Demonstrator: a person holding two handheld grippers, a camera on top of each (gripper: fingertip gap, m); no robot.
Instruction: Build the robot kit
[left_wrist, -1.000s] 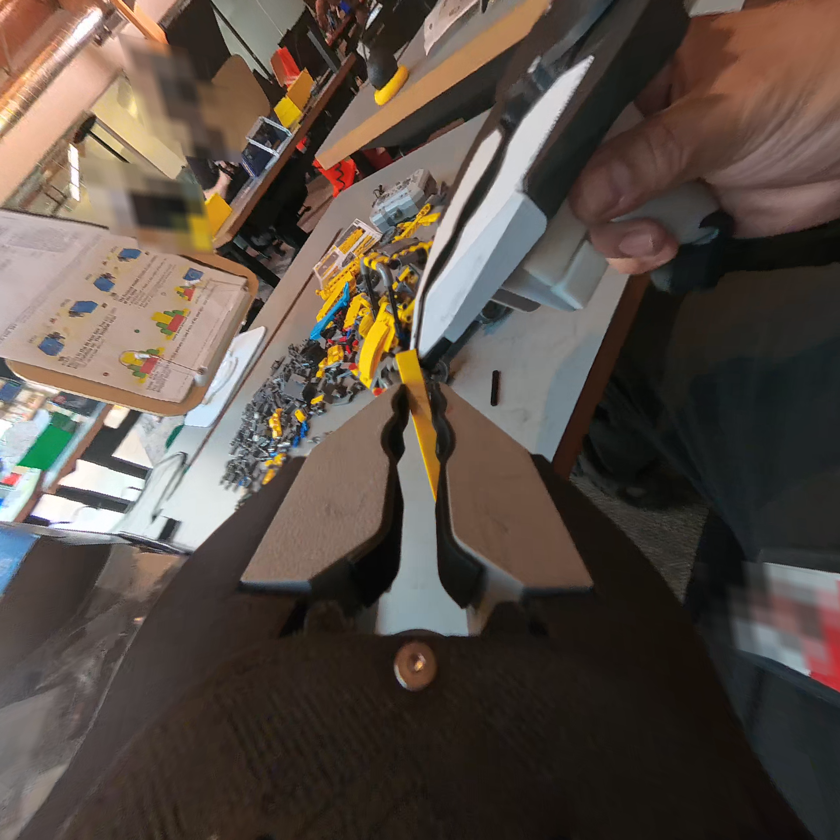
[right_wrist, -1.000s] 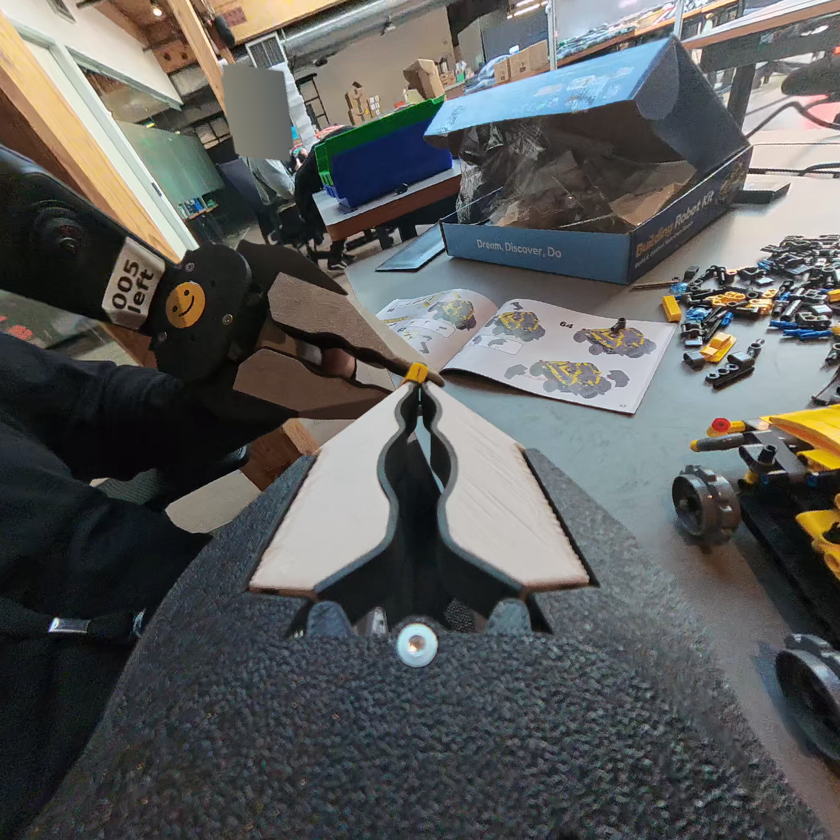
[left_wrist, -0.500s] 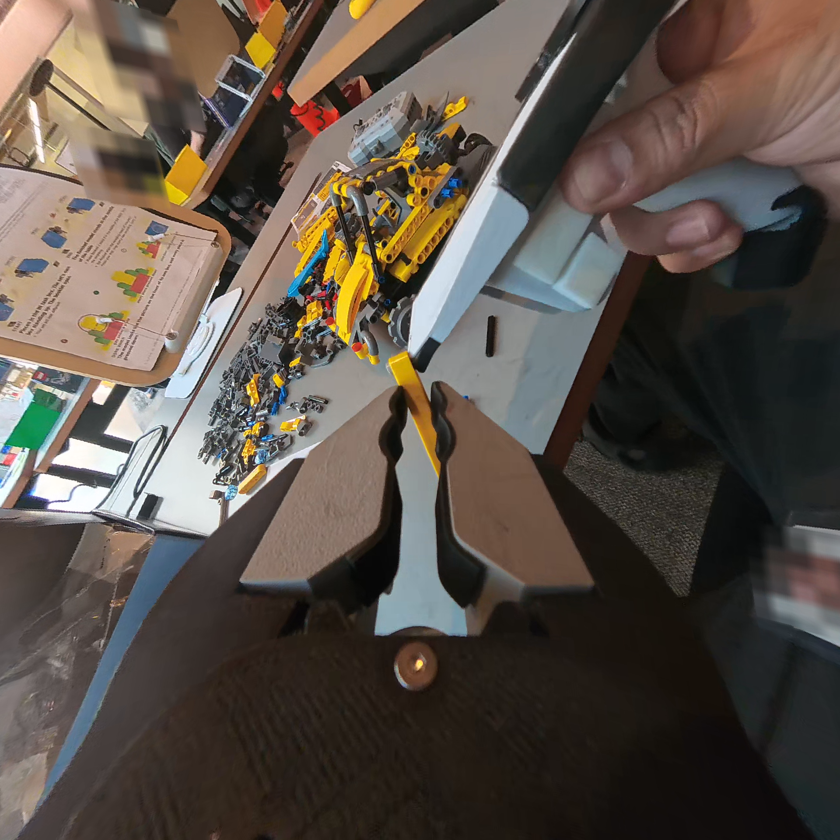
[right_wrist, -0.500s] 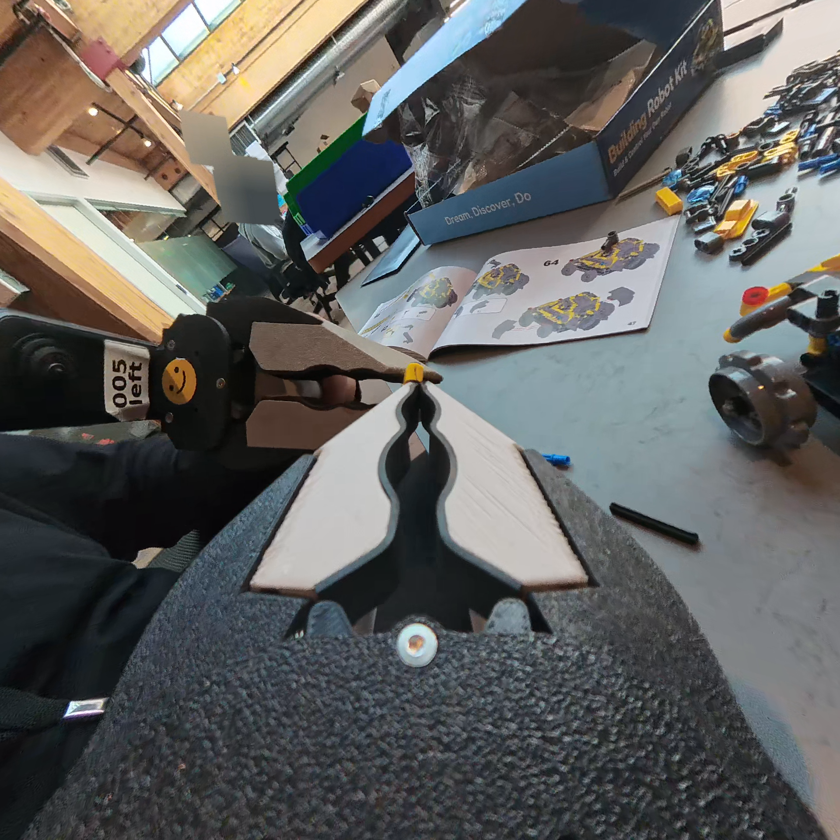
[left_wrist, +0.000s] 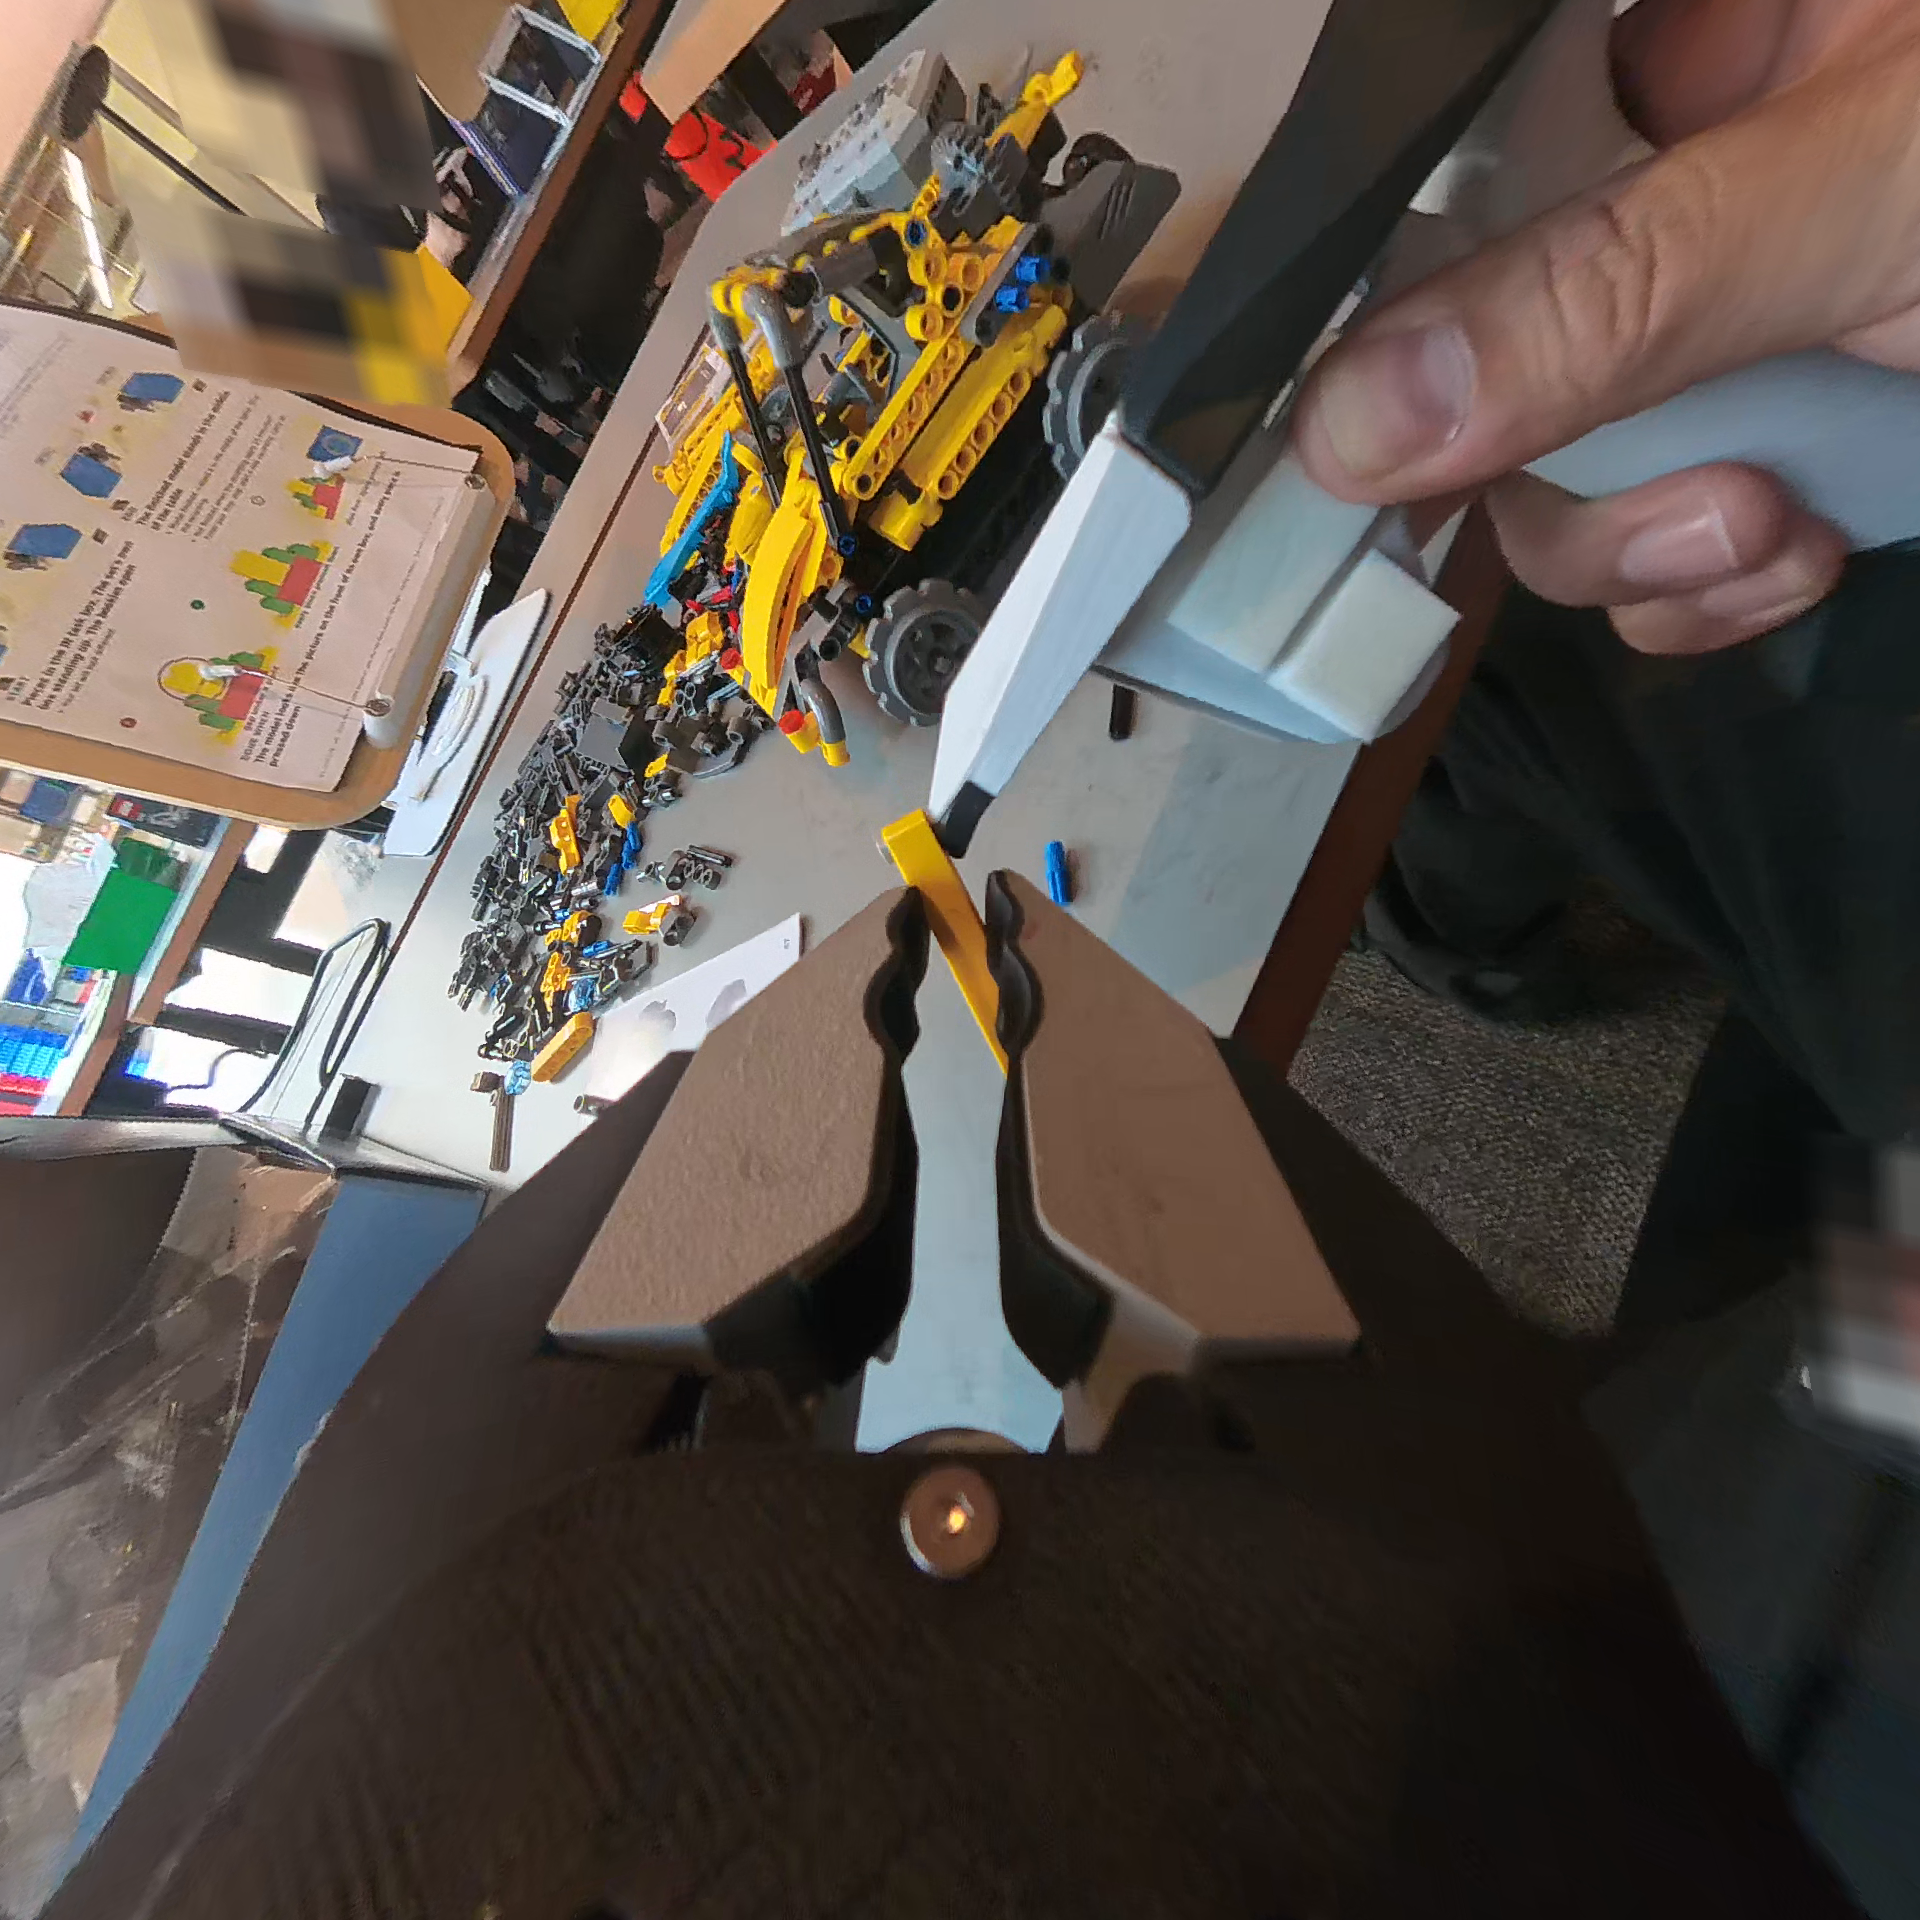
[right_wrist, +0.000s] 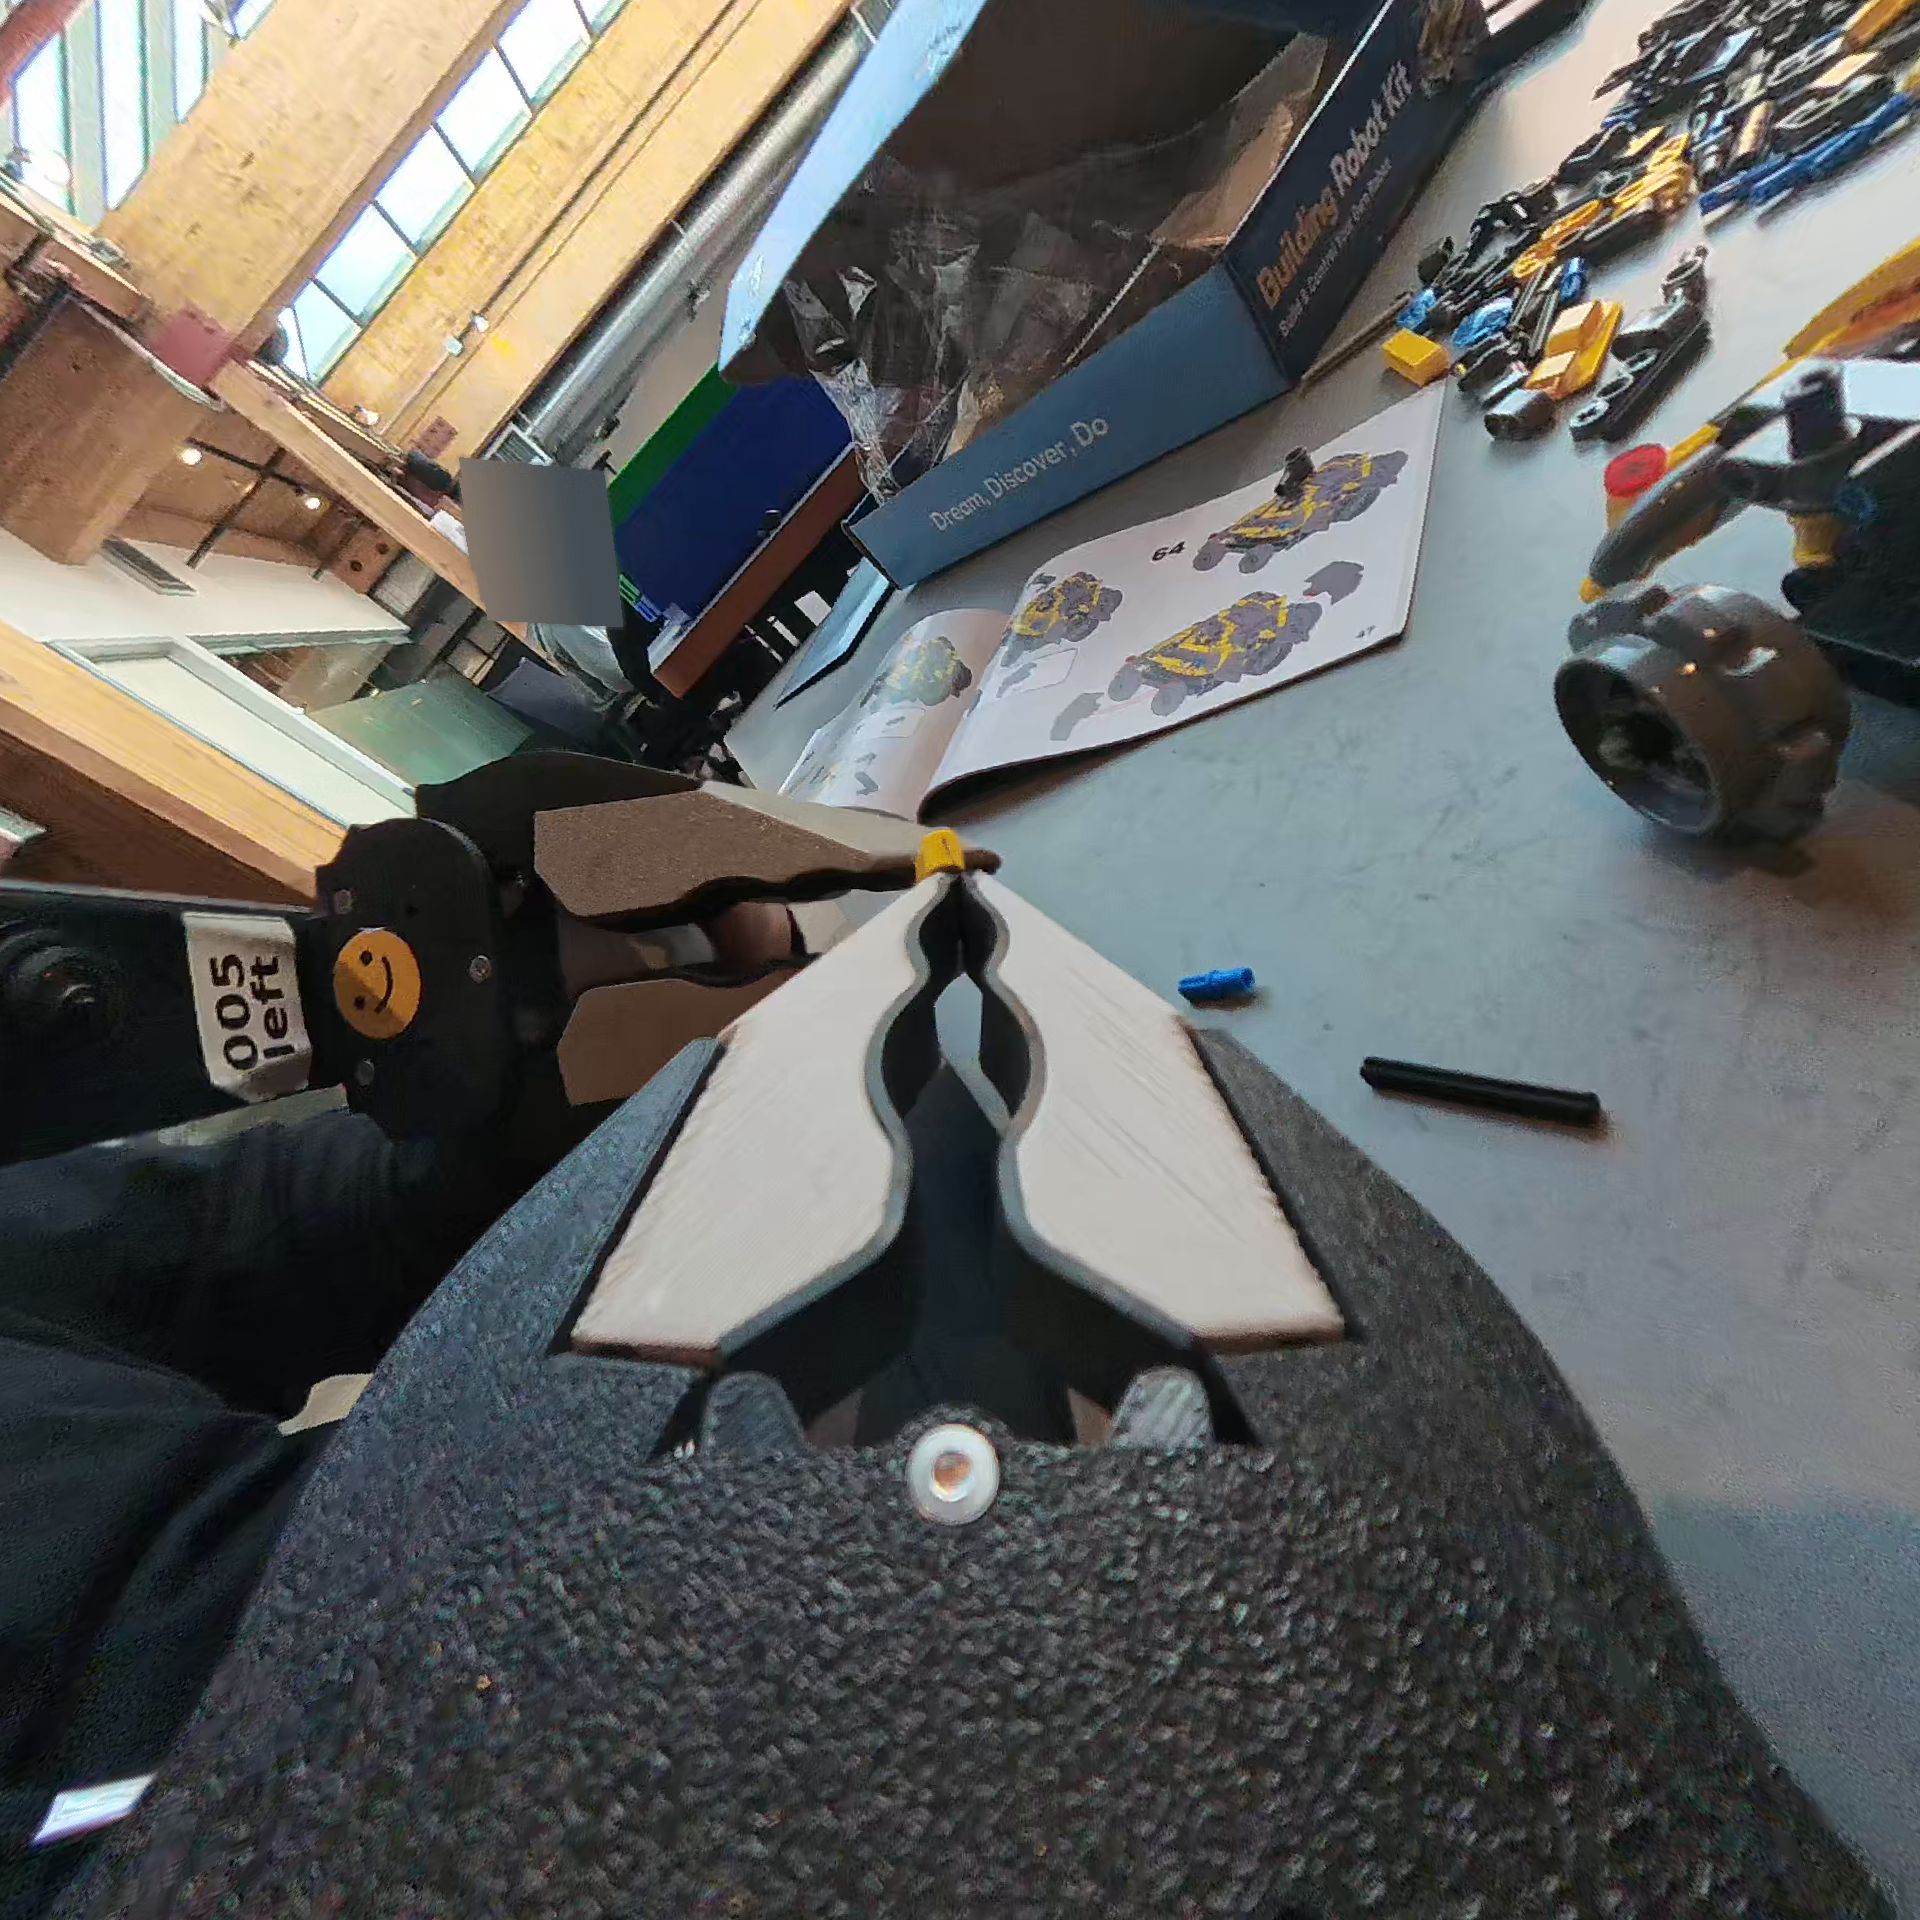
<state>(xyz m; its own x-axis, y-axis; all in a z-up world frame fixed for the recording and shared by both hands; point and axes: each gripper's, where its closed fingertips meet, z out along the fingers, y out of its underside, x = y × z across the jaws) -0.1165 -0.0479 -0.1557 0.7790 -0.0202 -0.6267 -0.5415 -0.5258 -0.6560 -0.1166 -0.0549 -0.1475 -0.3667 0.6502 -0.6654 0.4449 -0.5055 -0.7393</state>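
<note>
My left gripper (left_wrist: 954, 899) is shut on a thin yellow beam (left_wrist: 940, 894), which sticks out past its tan fingertips above the grey table (left_wrist: 1195, 831). My right gripper (left_wrist: 961, 816), held by a hand (left_wrist: 1621, 312), comes in from the upper right. Its white fingers are shut and their tips rest against the beam's far end. In the right wrist view, my right gripper (right_wrist: 954, 883) meets the yellow beam end (right_wrist: 938, 854), which is held by the left gripper (right_wrist: 966, 860) coming in from the left. I cannot tell whether anything sits between the right tips.
A yellow model vehicle (left_wrist: 862, 447) with grey wheels (right_wrist: 1704, 707) stands on the table beside a pile of loose parts (left_wrist: 582, 831). A blue pin (right_wrist: 1216, 982) and a black axle (right_wrist: 1481, 1091) lie near the tips. An open booklet (right_wrist: 1195, 623) and a blue box (right_wrist: 1091, 312) lie farther back. The table edge (left_wrist: 1351, 831) is close on the right. The tips of both grippers are at nearly the same place. The black axle (right_wrist: 1481, 1091) is about 8 cm from my left fingertips.
Both grippers have tilted and shifted together over the table, so the model and parts appear larger and closer. The left gripper still holds the beam, with the right tips at its end.
</note>
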